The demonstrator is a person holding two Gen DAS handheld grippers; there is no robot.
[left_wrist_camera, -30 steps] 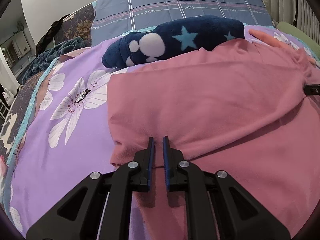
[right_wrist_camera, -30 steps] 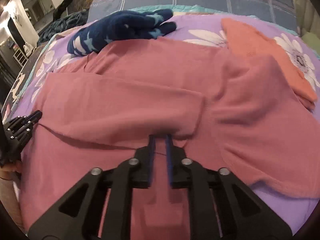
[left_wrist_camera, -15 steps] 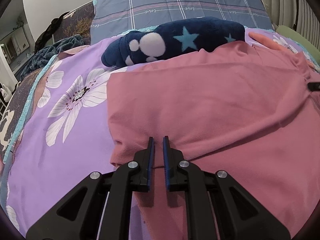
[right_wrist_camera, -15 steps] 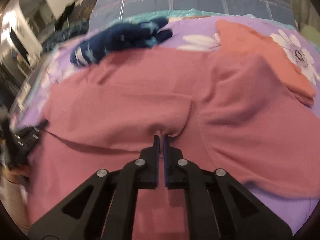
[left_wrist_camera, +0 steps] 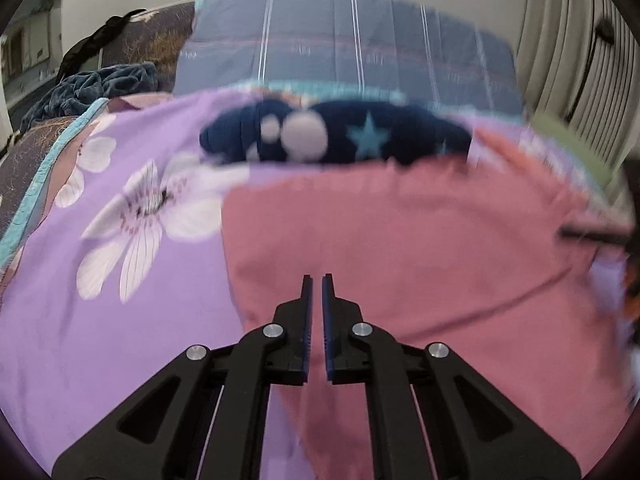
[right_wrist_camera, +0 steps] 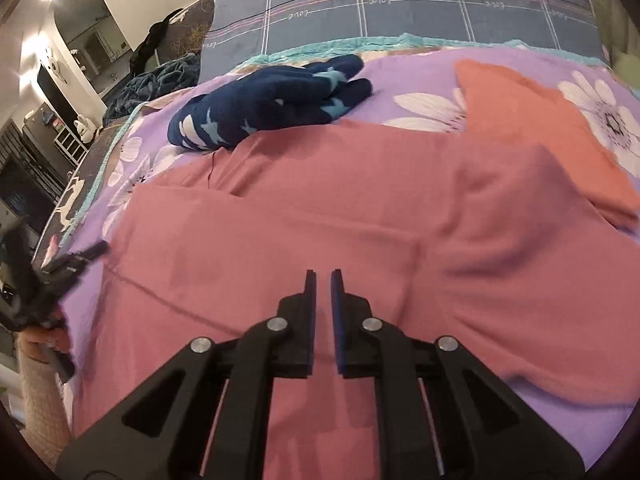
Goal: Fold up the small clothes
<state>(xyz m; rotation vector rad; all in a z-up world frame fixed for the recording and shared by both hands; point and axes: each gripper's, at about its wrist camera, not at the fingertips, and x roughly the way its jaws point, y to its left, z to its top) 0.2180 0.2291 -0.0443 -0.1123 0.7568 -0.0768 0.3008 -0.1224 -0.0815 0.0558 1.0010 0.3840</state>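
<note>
1. A navy starred garment (right_wrist_camera: 272,104) lies bunched well ahead of the right gripper (right_wrist_camera: 323,276), to the left of its fingers, touching the far edge of the pink garment (right_wrist_camera: 320,208). From the left gripper (left_wrist_camera: 316,280) it sits straight ahead, blurred, across the pink cloth's far edge (left_wrist_camera: 336,136).
2. An orange cloth (right_wrist_camera: 528,128) lies ahead and to the right of the right fingers; its near edge touches or overlaps the pink garment.
3. A grey checked pillow (right_wrist_camera: 400,0) stands beyond both of these, at the head of the purple flowered sheet (left_wrist_camera: 120,220).
4. A dark blue blanket (left_wrist_camera: 92,88) is heaped far off to the left.
5. The pink garment is spread flat on the sheet under and ahead of both grippers. One layer is folded over another, its edge running from the left toward the right fingers.
6. Its left edge passes just left of the left fingers; purple sheet shows beyond.
7. The left gripper's fingers stand slightly apart with nothing between them, over the pink cloth.
8. The right gripper's fingers likewise leave a narrow gap, holding nothing.
</note>
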